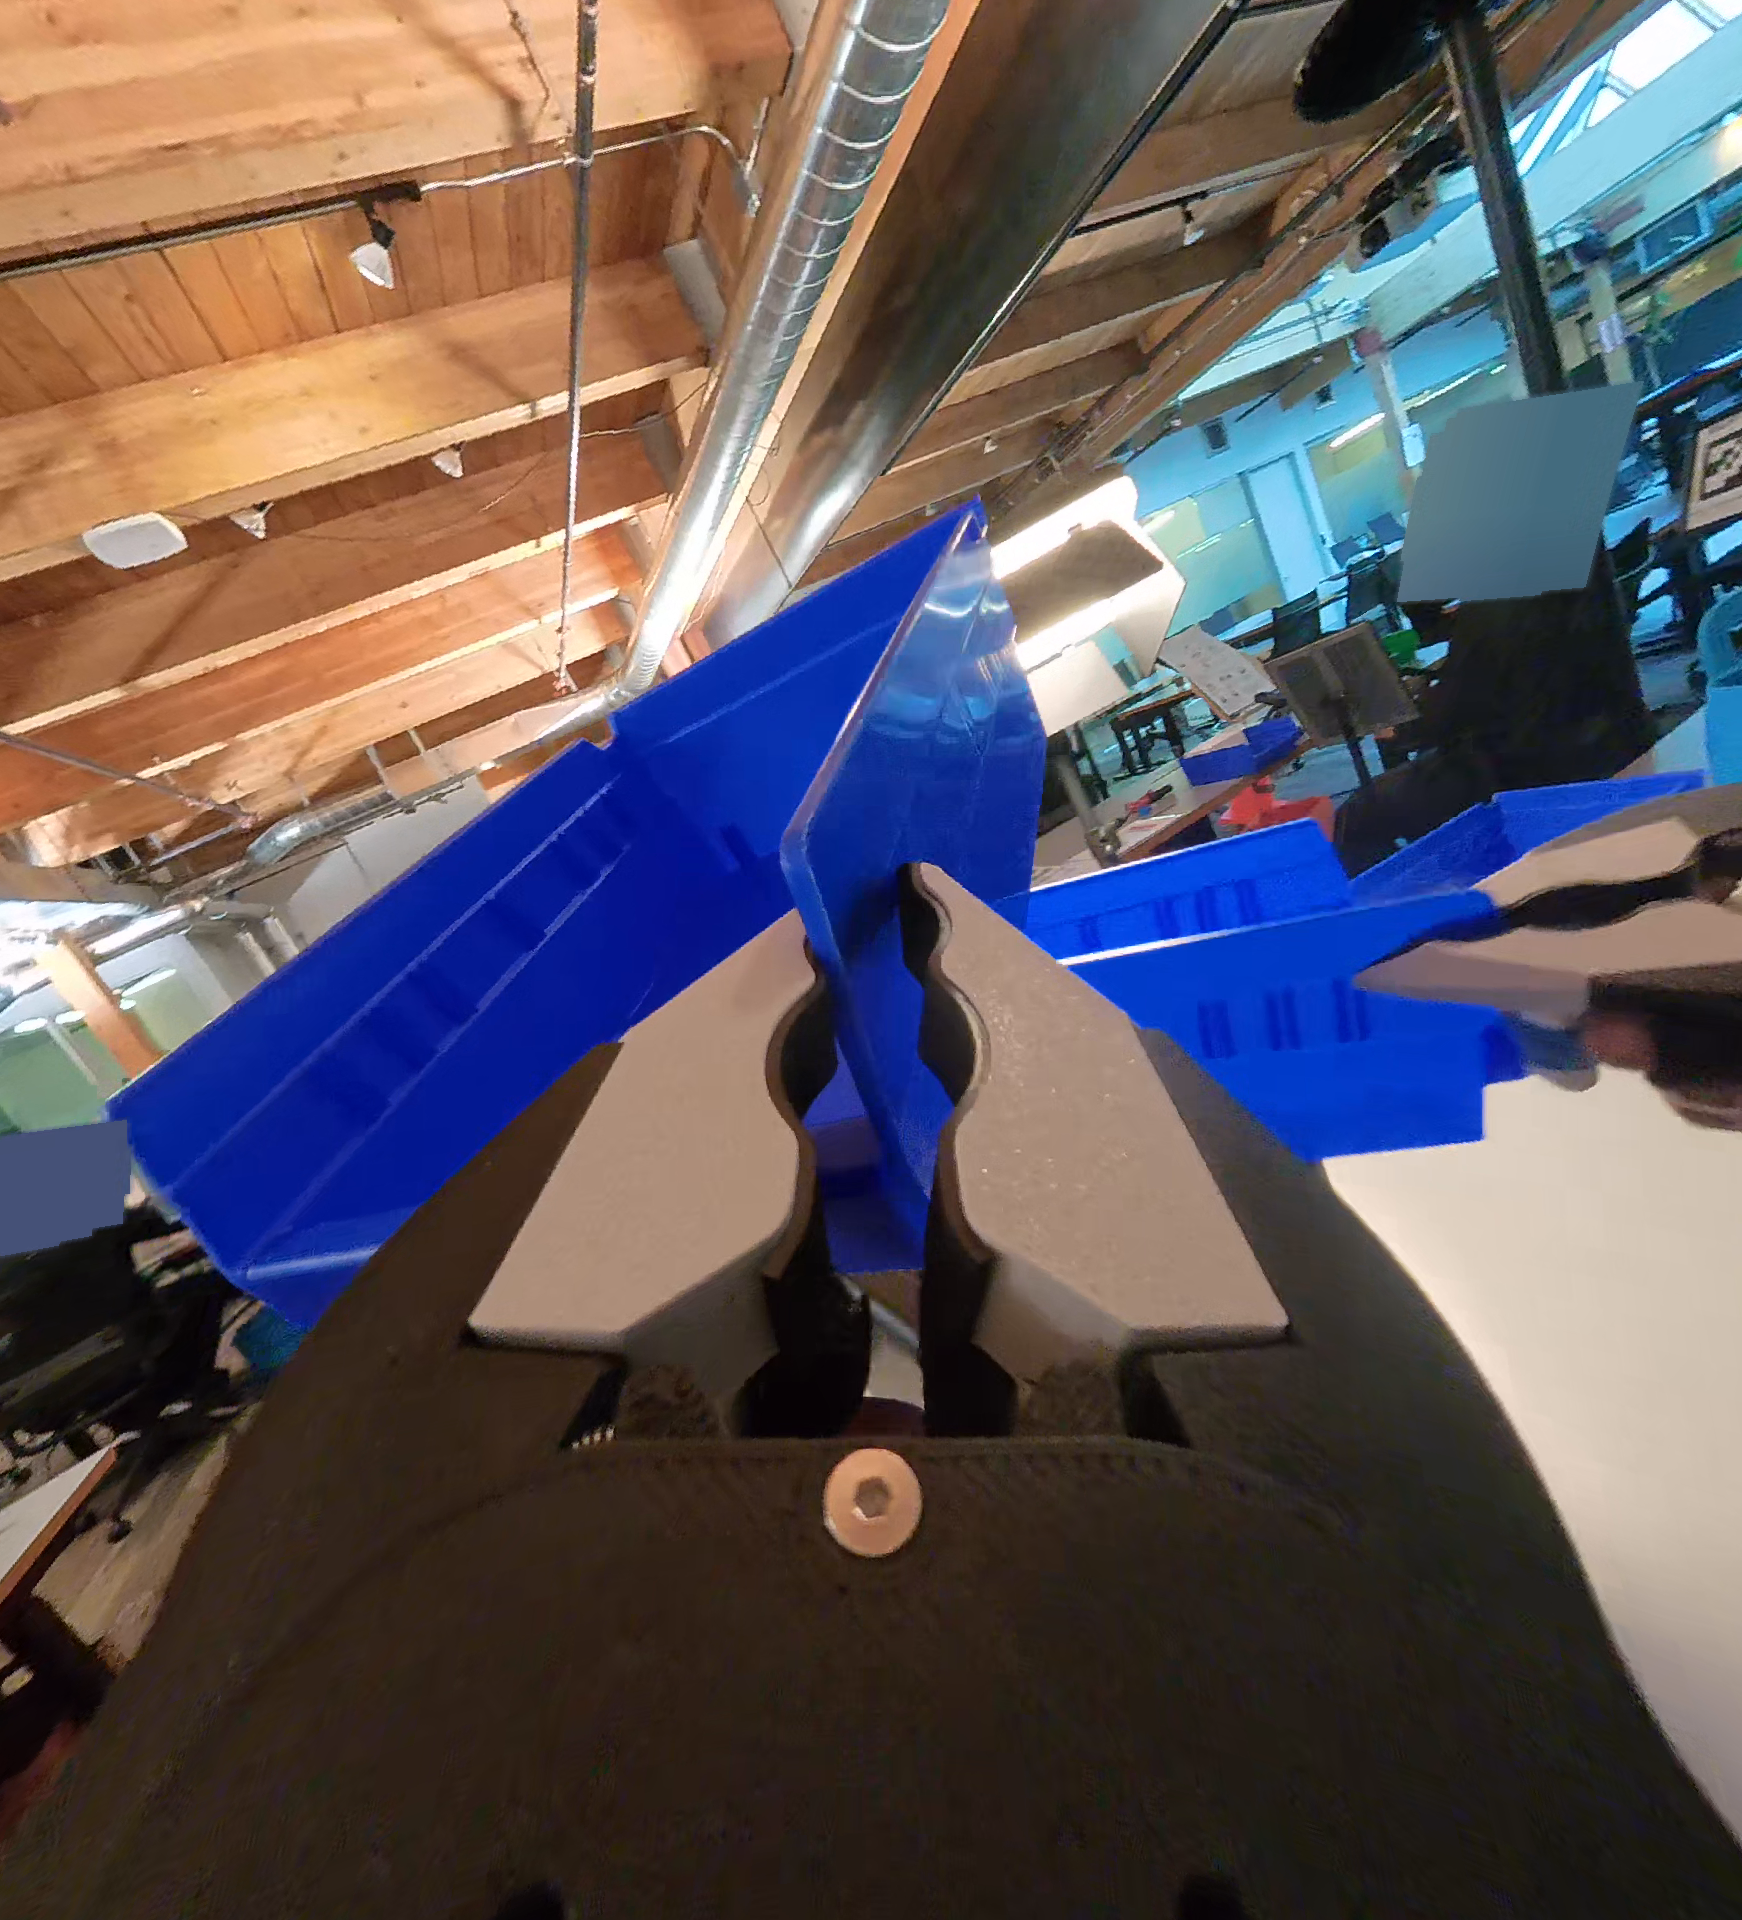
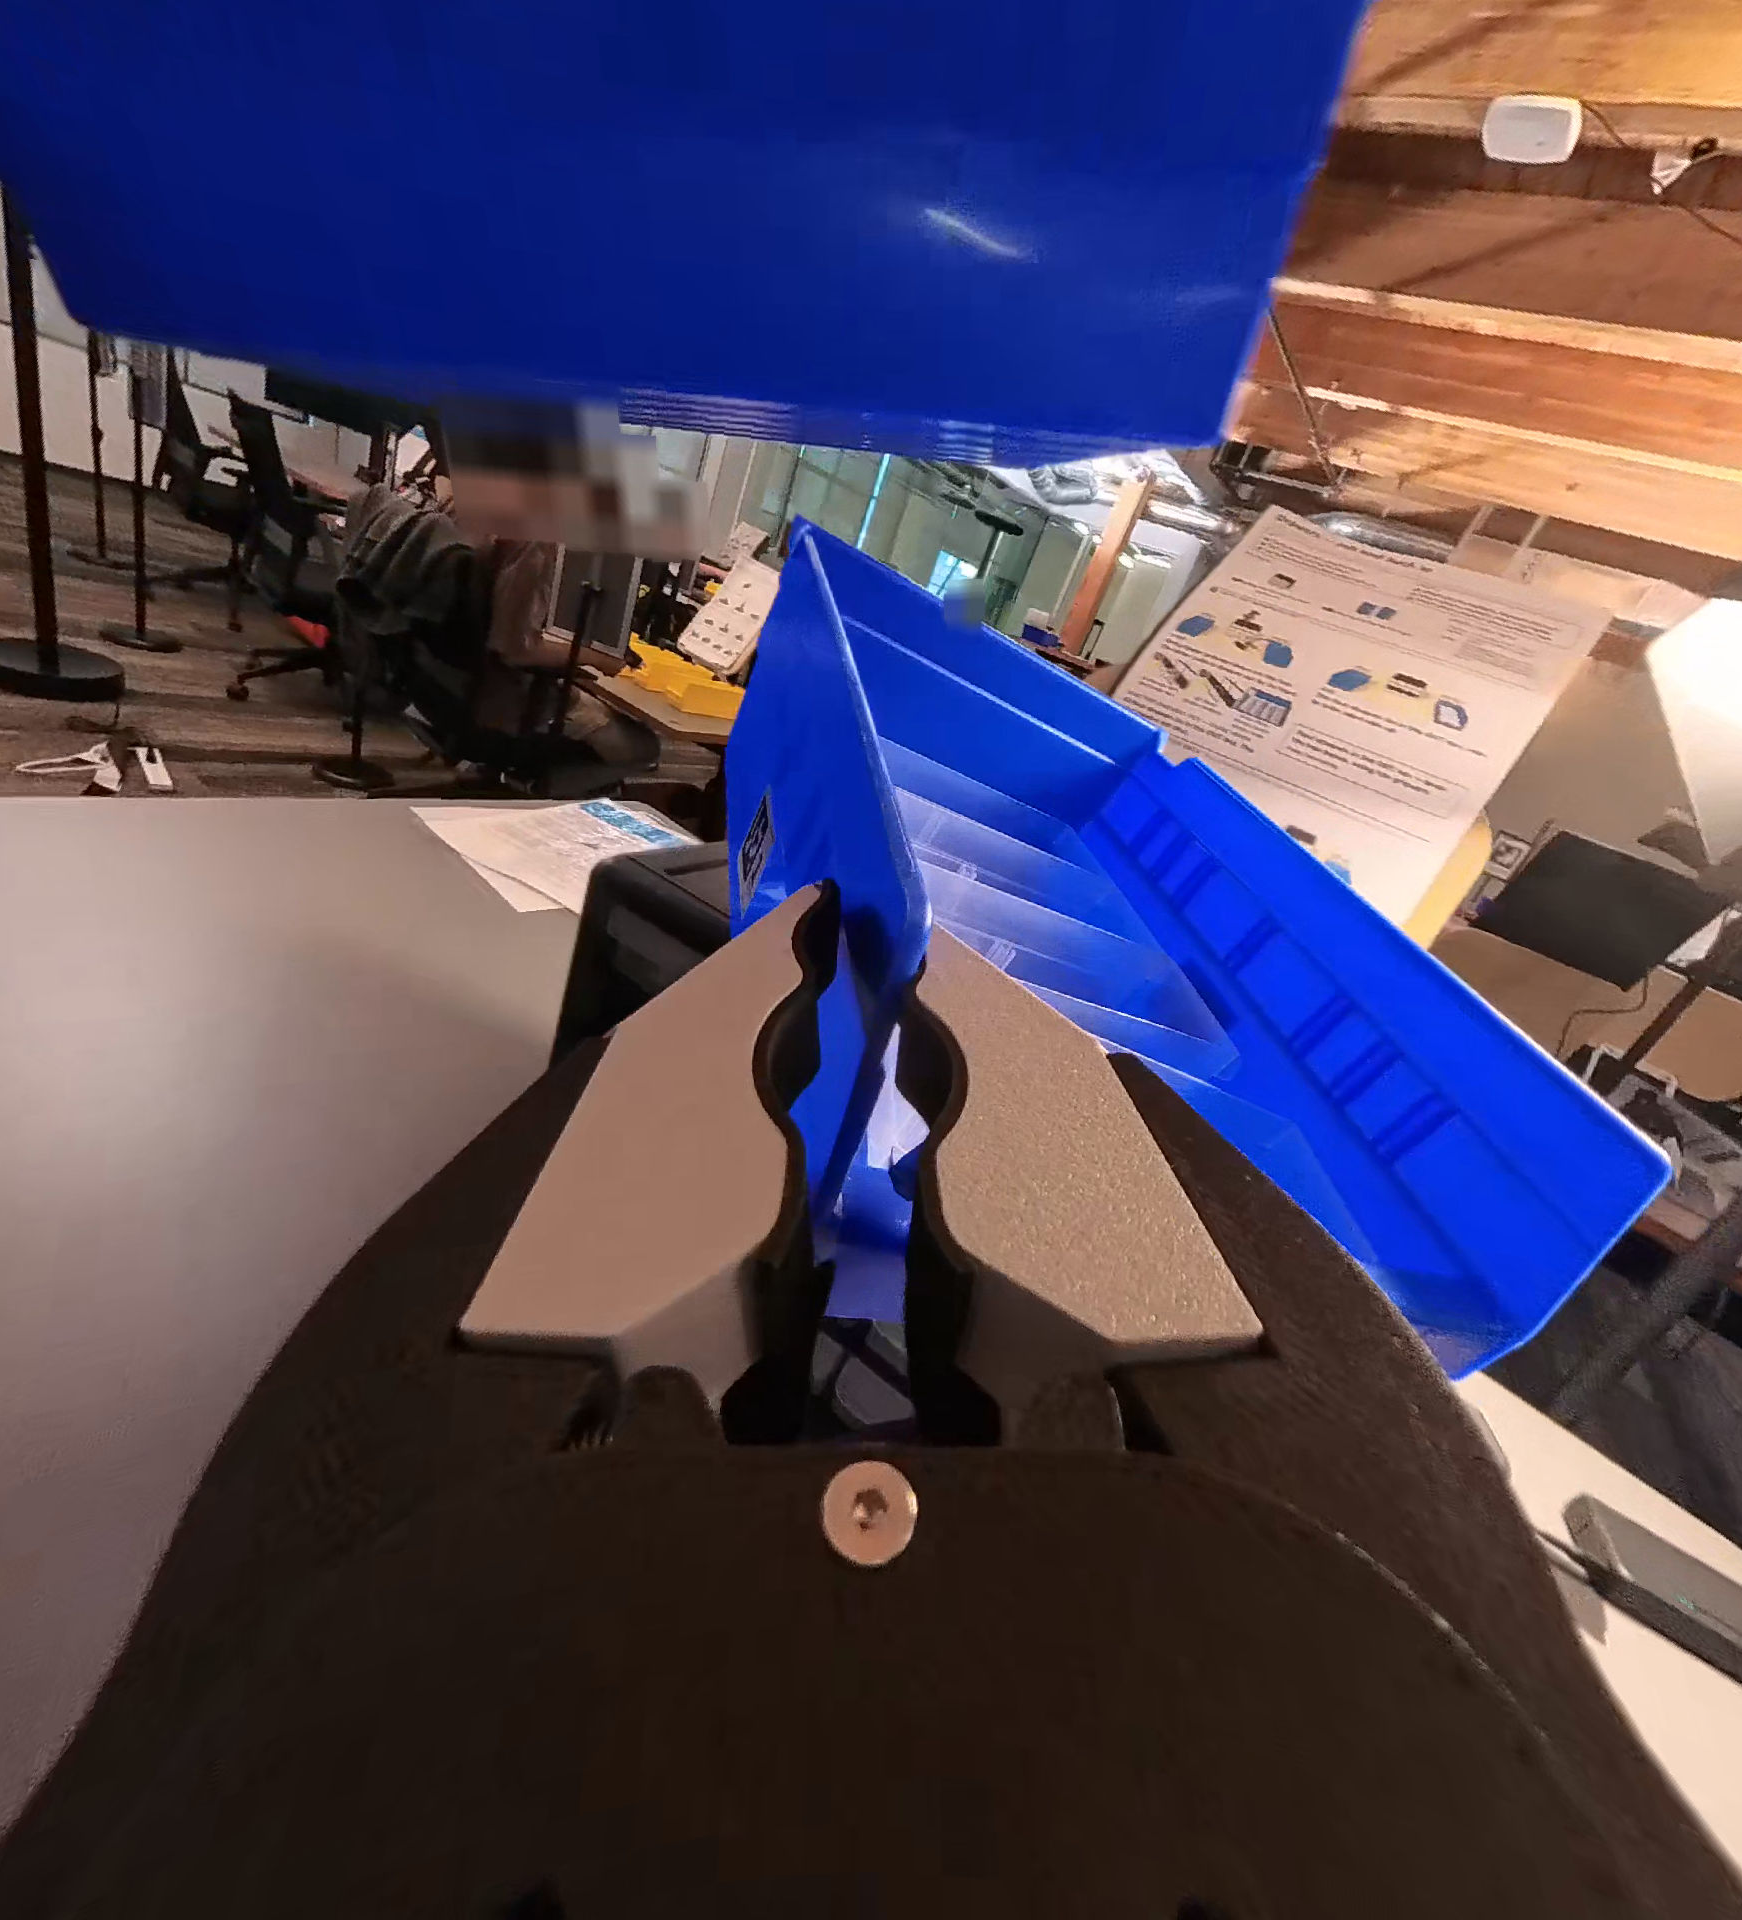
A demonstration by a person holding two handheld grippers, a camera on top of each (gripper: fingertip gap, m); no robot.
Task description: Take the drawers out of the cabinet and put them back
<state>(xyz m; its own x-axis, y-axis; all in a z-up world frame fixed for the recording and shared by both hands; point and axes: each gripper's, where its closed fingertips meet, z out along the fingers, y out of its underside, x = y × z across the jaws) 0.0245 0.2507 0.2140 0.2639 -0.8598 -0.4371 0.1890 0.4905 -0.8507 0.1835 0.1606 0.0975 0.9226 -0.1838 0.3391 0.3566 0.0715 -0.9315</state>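
I am holding my left claw tipped up toward the wooden ceiling beams. It is pinching the thin front wall of a bright blue plastic drawer, with a pad pressed on each side of the wall. This drawer is up in the air, tilted, with its open side facing me.

I am pointing my right claw forward and a little up, over the pale grey surface. It is squeezing the front wall of a second blue plastic drawer with clear dividers inside. That drawer is also lifted and leaning away to the right. In the left view, the right claw is showing far off, gripping its drawer just beside mine.
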